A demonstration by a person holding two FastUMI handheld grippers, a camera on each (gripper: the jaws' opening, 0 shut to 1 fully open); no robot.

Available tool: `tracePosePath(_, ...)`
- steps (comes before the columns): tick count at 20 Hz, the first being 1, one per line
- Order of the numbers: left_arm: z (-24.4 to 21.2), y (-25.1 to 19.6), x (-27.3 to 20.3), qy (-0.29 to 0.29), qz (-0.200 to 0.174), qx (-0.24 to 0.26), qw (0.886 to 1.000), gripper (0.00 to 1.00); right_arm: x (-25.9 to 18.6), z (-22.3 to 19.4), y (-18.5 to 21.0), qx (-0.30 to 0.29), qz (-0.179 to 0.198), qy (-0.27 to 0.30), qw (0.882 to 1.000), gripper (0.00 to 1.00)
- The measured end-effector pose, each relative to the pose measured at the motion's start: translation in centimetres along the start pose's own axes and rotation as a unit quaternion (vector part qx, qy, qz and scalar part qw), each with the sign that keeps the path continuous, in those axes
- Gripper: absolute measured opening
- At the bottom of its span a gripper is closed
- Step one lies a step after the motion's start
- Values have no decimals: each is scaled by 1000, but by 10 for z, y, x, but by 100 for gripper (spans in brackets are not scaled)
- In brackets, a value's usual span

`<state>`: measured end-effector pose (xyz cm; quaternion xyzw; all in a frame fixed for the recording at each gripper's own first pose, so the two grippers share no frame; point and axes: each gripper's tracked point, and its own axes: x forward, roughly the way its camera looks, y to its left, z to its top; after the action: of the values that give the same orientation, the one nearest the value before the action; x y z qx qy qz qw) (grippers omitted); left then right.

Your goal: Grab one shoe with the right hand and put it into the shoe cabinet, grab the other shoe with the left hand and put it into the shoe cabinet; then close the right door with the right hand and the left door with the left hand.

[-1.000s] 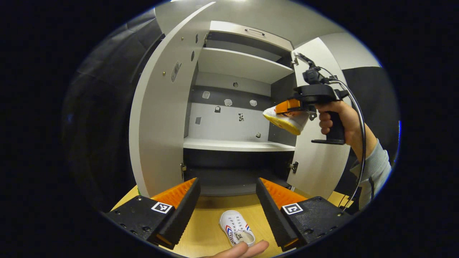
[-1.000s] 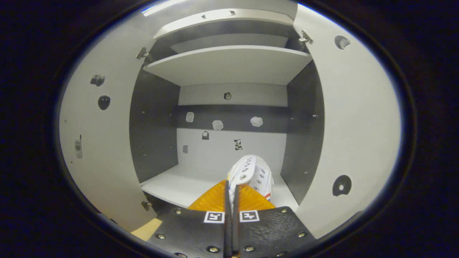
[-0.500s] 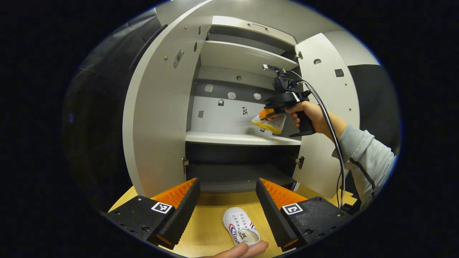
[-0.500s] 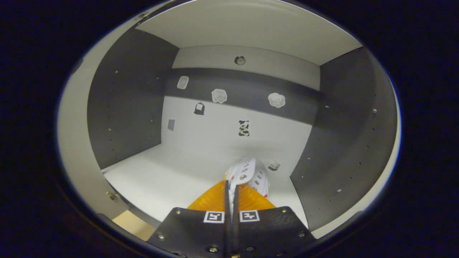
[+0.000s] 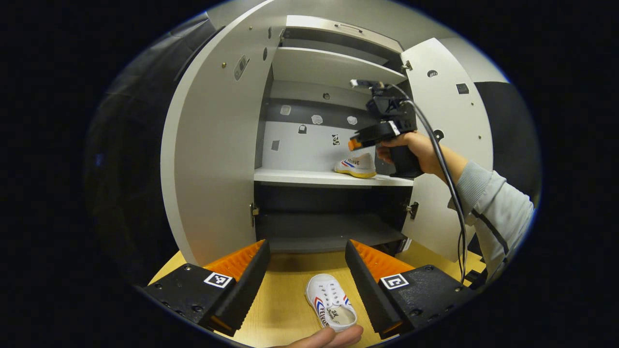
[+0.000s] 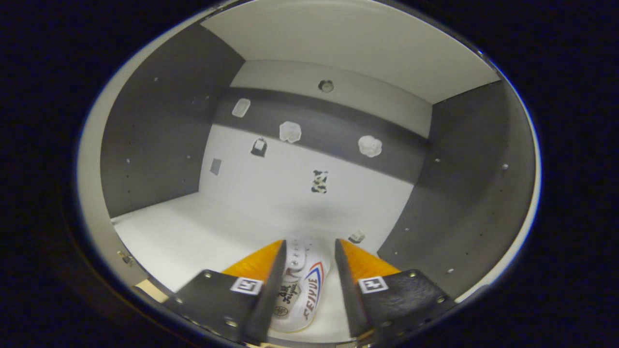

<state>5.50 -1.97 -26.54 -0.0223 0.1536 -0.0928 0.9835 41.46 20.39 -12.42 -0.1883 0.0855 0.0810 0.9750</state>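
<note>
One white shoe point(image 5: 356, 166) with a yellow sole rests on the right end of the cabinet's middle shelf point(image 5: 300, 177). In the right gripper view that shoe point(image 6: 301, 290) lies on the shelf below my right gripper point(image 6: 308, 249), whose fingers stand open on either side of it. From the left gripper view, my right gripper point(image 5: 353, 144) hovers just above the shoe, held by a hand. The other white shoe point(image 5: 331, 303) lies on the wooden table, between and below the open fingers of my left gripper point(image 5: 307, 253). A fingertip point(image 5: 329, 337) rests against its heel.
The shoe cabinet has both doors swung wide, the left door point(image 5: 213, 145) and the right door point(image 5: 447, 145). A dark lower compartment point(image 5: 329, 227) sits under the middle shelf and another shelf point(image 5: 333, 67) above. A cable point(image 5: 447, 174) trails from the right gripper along a grey sleeve point(image 5: 498, 217).
My right gripper carried its shoe into the cabinet, set it on the middle shelf and opened, letting go. The left gripper stayed open over the table shoe.
</note>
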Motion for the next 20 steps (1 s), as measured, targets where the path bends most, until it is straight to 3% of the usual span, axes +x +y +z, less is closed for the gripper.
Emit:
tracePosePath(2,-6,0,2,7,1,-3,1000,96,-26,8,1,24,2,-19,1000,99)
tracePosePath(7,-59,-7,15,87,-8,-11,996,96,-110,6,-8,50,-21,-42,998,99)
tracePosePath(12,-121,-7,29,156,-1,0,988,95,-186,-19,-3,88,-5,-58,994,98)
tracePosePath(16,-178,-11,31,233,-8,1,972,94,-233,-52,1,115,-13,-63,991,98)
tracePosePath(20,-219,-6,36,287,-3,2,958,89,-273,-97,32,113,13,-54,992,98)
